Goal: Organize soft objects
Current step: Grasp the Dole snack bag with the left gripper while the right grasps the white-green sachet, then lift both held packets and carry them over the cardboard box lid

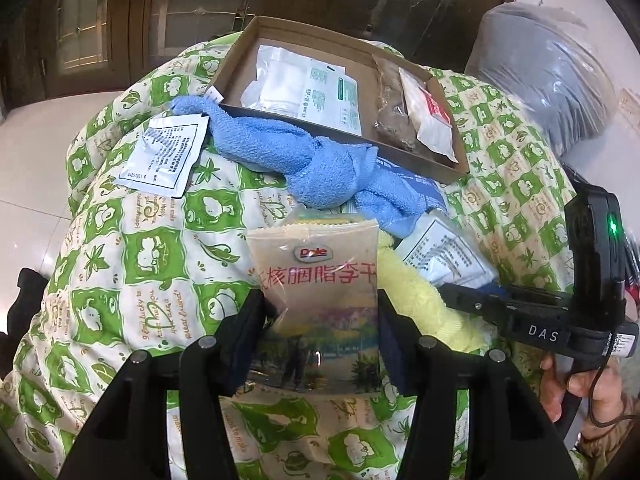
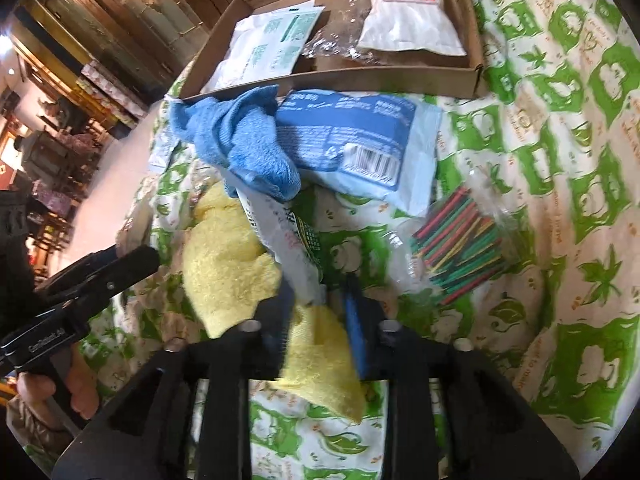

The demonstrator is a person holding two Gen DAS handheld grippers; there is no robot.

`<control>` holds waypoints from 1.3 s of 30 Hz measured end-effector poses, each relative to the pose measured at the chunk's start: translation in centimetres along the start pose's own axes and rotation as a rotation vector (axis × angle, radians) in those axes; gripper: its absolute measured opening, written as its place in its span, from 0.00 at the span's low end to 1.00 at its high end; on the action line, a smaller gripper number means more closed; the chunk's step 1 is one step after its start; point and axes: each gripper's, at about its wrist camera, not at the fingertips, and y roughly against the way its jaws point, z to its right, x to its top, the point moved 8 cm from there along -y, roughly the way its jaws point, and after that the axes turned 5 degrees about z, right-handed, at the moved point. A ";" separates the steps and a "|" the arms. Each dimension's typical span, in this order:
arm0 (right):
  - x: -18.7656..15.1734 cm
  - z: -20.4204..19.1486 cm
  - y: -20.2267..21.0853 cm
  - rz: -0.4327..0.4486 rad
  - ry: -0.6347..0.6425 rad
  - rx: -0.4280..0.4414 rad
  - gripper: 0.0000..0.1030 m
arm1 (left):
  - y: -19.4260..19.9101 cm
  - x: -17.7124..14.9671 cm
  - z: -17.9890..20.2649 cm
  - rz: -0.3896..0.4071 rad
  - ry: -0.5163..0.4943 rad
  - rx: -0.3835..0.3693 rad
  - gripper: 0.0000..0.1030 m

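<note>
Two jaws of the left gripper press on a Dole snack packet from both sides; beyond them lies a knotted blue towel against the cardboard box.

From the right wrist, the right gripper stands partly open around a yellow cloth and a white packet, not clearly pinching. Coloured sticks lie right of the jaws.

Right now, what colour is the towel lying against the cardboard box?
Blue: the towel rests against the cardboard box, clearest in the left wrist view.
</note>
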 end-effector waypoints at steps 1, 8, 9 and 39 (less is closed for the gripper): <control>0.2 0.1 0.0 0.008 0.004 -0.014 0.46 | 0.0 0.0 0.0 0.000 -0.002 0.001 0.52; 2.2 -0.2 -1.1 0.036 0.081 -0.073 0.48 | -0.6 -0.3 0.5 -0.018 -0.032 0.007 0.52; 2.6 -0.2 -1.4 0.035 0.093 -0.078 0.48 | -0.6 -0.3 0.6 -0.020 -0.034 0.008 0.52; 2.3 -0.2 3.4 0.160 0.046 -0.024 0.22 | 1.2 0.6 0.6 0.077 -0.079 0.051 0.52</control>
